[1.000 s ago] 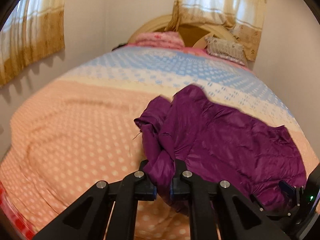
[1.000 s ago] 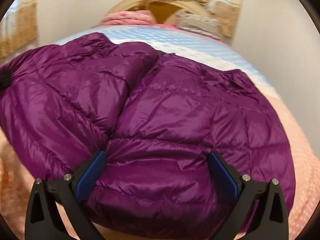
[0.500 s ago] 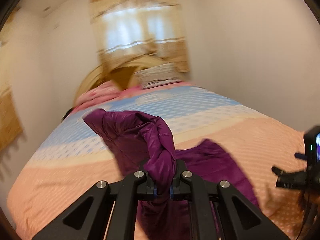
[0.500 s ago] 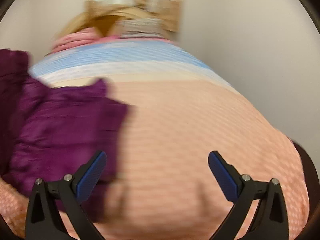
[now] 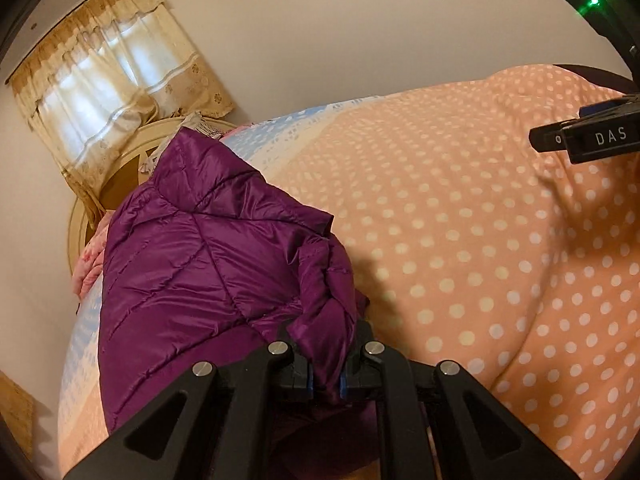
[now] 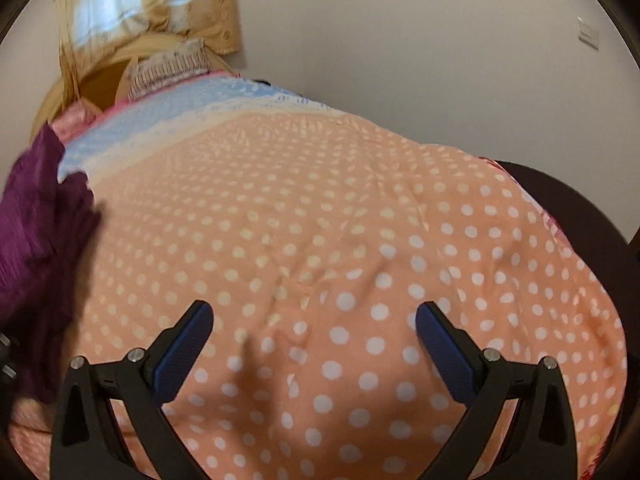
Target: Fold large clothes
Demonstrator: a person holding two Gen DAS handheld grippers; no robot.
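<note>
Purple quilted jacket filled the lower left and centre of the left wrist frame, bunched and lifted, its long axis running from the bottom centre up toward the upper left, where a rounded fold pointed at the headboard. The left gripper was clamped on a wad of its fabric at the bottom centre. In the right wrist frame only an edge of the jacket showed at the left border, blurred. The right gripper stood with its blue pads wide apart, holding nothing, over the bedspread.

Half a second before, the jacket had trailed down onto the bed at mid-frame of the left view; now it hung higher and covered more of the frame's left side, and the bed tilted steeply. In the right view the purple cloth had slid further to the left border.

The bedspread was peach with white dots, turning blue toward the pillows. A curtained window sat at upper left, against plain pale walls.
</note>
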